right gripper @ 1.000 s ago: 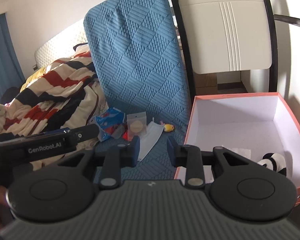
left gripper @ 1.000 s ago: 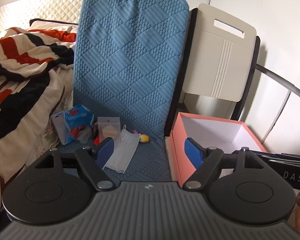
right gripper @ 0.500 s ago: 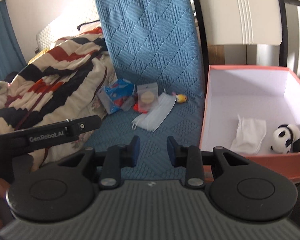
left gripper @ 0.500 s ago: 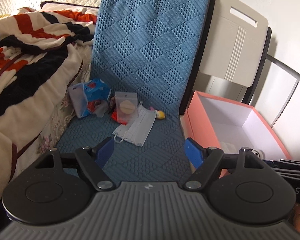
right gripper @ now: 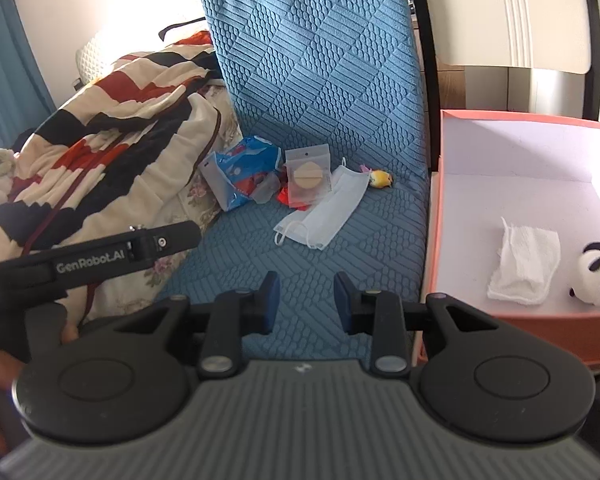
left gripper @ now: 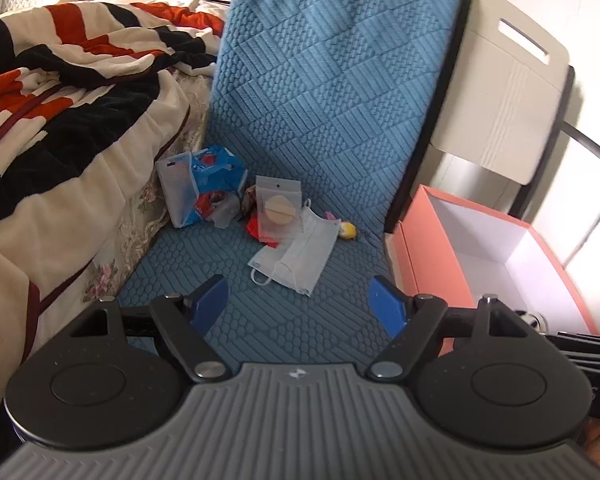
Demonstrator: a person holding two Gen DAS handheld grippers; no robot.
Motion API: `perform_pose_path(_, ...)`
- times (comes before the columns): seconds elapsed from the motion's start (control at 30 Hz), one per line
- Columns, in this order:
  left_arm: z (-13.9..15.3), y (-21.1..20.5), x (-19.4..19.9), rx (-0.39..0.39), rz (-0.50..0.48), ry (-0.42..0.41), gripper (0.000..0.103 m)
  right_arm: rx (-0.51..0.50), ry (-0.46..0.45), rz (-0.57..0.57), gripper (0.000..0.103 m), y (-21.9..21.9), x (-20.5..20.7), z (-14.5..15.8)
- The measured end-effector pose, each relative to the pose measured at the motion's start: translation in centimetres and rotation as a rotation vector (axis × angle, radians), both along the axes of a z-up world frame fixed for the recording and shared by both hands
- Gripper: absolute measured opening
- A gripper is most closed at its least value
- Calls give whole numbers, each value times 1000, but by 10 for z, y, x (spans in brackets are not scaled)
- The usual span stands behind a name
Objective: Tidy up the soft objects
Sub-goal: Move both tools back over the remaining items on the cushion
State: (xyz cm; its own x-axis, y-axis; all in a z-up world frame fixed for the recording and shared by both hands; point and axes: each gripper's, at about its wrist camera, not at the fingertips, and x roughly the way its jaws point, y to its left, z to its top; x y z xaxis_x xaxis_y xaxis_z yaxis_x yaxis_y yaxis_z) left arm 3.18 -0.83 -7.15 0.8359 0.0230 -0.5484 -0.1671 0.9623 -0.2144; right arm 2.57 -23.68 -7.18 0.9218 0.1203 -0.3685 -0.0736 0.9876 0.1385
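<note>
Face mask (left gripper: 300, 254) lies flat on the blue quilted chair cover (left gripper: 332, 92), nearest of the loose pile and the likely next pick; its ear loops trail toward the camera. Just behind it and overlapping its far edge: clear pouch with a tan round pad (left gripper: 279, 210), something red under that, then a blue snack bag (left gripper: 204, 184) to the left, and a small yellow toy (left gripper: 347, 230) at the seat's back corner. Target bin is the pink box (right gripper: 452, 216) just right of the seat; it already holds a folded white tissue (right gripper: 526, 264) and a plush panda (right gripper: 594, 274). Left gripper (left gripper: 300, 308) fingers wide apart, empty, aimed down at the near edge of the mask. Right gripper (right gripper: 303, 300) fingers partly closed with a gap, nothing between them, short of the pile. Striped blanket (left gripper: 60, 92) on the bed to the left, not in play. For a clean pick, my read: come in low with the left fingers straddling the mask's near corner, pinch fabric rather than a loop, and lift straight up so the pouch slides off rather than getting dragged. Risk: thin fabric slips out or the fingers snag the cover's texture.
</note>
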Motion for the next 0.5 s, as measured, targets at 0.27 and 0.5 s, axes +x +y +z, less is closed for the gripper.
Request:
perform_pose_path(0.27,-12,26,37,-33,45,20,81,11,1,11,34,4,41,12)
perform_pose_path(0.5,-25,44,71,-49,65,41,81,15,9,26,34,5,84,19)
